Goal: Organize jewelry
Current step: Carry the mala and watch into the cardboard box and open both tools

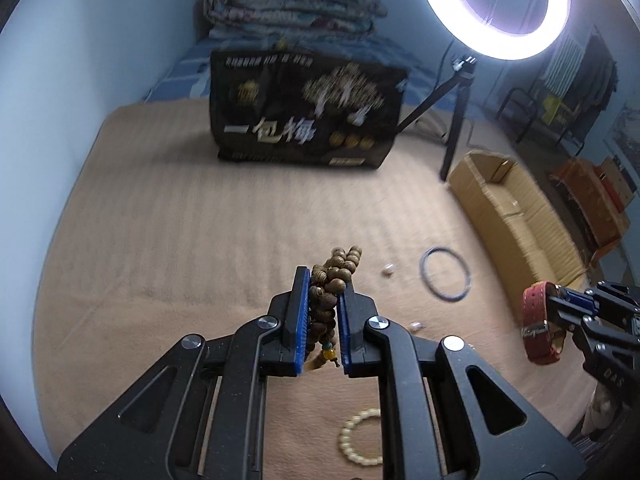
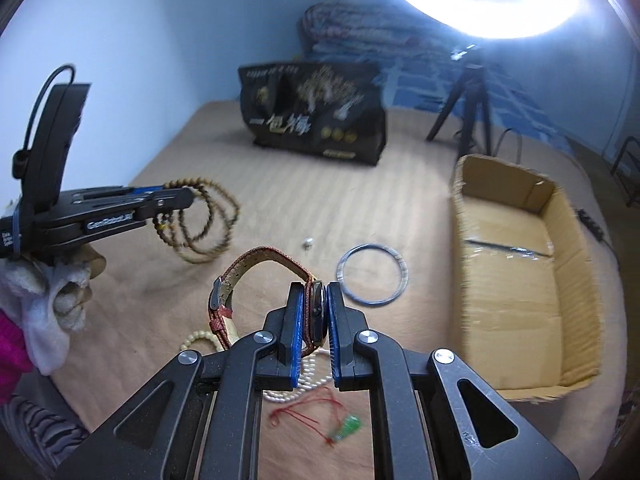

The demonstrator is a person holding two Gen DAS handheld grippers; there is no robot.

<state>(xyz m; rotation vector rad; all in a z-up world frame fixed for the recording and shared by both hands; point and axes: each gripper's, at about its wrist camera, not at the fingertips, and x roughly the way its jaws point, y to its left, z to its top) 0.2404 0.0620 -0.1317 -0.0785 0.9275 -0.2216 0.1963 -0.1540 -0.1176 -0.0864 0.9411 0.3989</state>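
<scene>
Now both fingers are clamped: left gripper [image 1: 324,304] on wooden beads [image 1: 336,276], right gripper [image 2: 314,312] on the watch [image 2: 316,312]; carry steadily toward the cardboard box [image 2: 516,264].

Left wrist view: mounted just behind the left tool [image 1: 324,280], tilted down over the tan blanket [image 1: 160,220], close, facing the far black bag [image 1: 304,112]. Right wrist view: same mounting on the right tool [image 2: 314,292], same downward tilt. Shared: bag, cardboard box [image 2: 516,248], dark ring [image 1: 445,274], ring light [image 1: 492,8]; each tool visible in the other view.
</scene>
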